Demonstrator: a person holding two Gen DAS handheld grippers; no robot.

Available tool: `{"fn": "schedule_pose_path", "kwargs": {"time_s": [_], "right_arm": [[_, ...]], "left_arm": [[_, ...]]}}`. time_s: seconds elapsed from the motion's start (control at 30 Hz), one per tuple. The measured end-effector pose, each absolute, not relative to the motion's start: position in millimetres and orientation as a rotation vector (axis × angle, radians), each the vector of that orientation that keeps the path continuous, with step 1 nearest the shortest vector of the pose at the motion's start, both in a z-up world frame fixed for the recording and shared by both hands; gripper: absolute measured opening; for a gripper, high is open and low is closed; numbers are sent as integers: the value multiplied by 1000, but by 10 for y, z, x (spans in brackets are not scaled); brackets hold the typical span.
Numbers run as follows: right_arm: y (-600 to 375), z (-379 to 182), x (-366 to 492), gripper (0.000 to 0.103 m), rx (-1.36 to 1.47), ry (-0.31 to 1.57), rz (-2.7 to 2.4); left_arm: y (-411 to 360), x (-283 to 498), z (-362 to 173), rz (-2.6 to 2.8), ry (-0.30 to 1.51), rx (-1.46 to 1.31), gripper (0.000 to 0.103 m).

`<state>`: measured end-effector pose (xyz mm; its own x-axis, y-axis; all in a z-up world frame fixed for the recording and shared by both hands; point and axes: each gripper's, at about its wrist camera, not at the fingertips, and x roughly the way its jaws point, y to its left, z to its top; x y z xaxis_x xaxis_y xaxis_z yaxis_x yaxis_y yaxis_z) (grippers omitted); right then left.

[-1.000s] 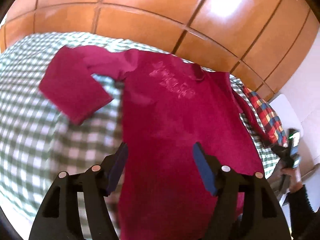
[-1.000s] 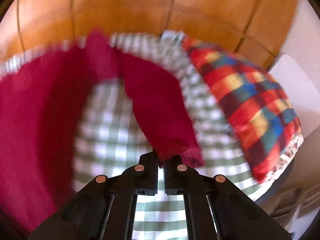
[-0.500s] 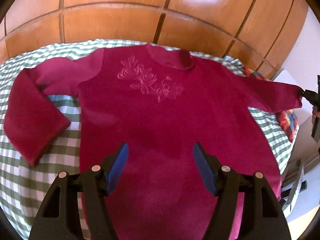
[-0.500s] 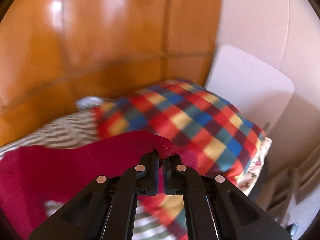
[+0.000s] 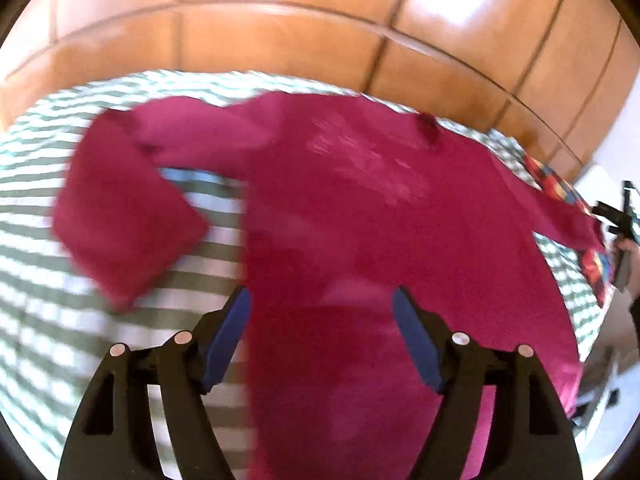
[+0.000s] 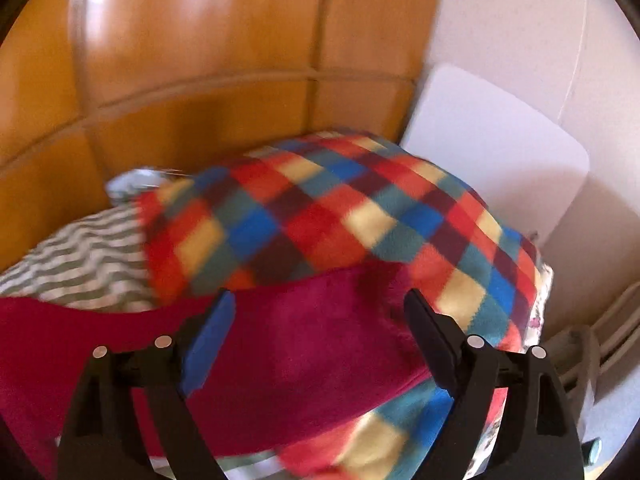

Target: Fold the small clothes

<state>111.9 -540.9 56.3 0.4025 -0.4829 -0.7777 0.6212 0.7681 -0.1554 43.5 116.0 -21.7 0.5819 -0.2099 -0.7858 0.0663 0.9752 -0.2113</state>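
While both tongs stand apart, the crimson fleece sweater lies flat, its right sleeve directly below the right tongs.

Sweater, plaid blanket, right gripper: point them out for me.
sweater (image 5: 360, 240): left wrist view, chest.
plaid blanket (image 6: 320, 216): right wrist view, top.
right gripper (image 6: 318, 308): right wrist view, gap between open jaws.

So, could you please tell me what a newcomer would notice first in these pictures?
A magenta long-sleeved top lies spread face up across the green checked bedspread, filling the middle. One sleeve reaches onto a bright multicoloured plaid blanket at the bed's right edge, under the open right gripper.
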Motion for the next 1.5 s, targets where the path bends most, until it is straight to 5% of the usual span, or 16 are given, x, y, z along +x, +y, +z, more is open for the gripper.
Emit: {"fn": "schedule_pose_path", "kwargs": {"time_s": [0.17, 0.47, 0.57, 0.63, 0.7, 0.93, 1.1, 1.5], "right_arm": [[-4413, 626, 1251, 91, 175, 901, -420], [-2152, -73, 1603, 91, 220, 1047, 77], [-1820, -260, 1600, 93, 176, 1054, 72], [-1724, -382, 1576, 98, 113, 1032, 38], [-1742, -390, 1581, 99, 128, 1034, 40], [-1756, -405, 1575, 99, 129, 1031, 38], [-1771, -408, 1565, 99, 129, 1028, 38], [-1753, -421, 1569, 99, 113, 1030, 27]], "left_arm": [[1600, 249, -191, -16, 888, -115, 75], [1616, 546, -385, 98, 840, 184, 79], [1696, 761, -518, 120, 883, 221, 59], [1787, 840, -556, 110, 912, 199, 14], [1923, 855, -450, 98, 907, 134, 4], [3298, 562, 314, 63, 695, -540, 2], [4031, 488, 498, 131, 611, -748, 0], [5082, 1128, -462, 554, 893, -813, 0]]}}
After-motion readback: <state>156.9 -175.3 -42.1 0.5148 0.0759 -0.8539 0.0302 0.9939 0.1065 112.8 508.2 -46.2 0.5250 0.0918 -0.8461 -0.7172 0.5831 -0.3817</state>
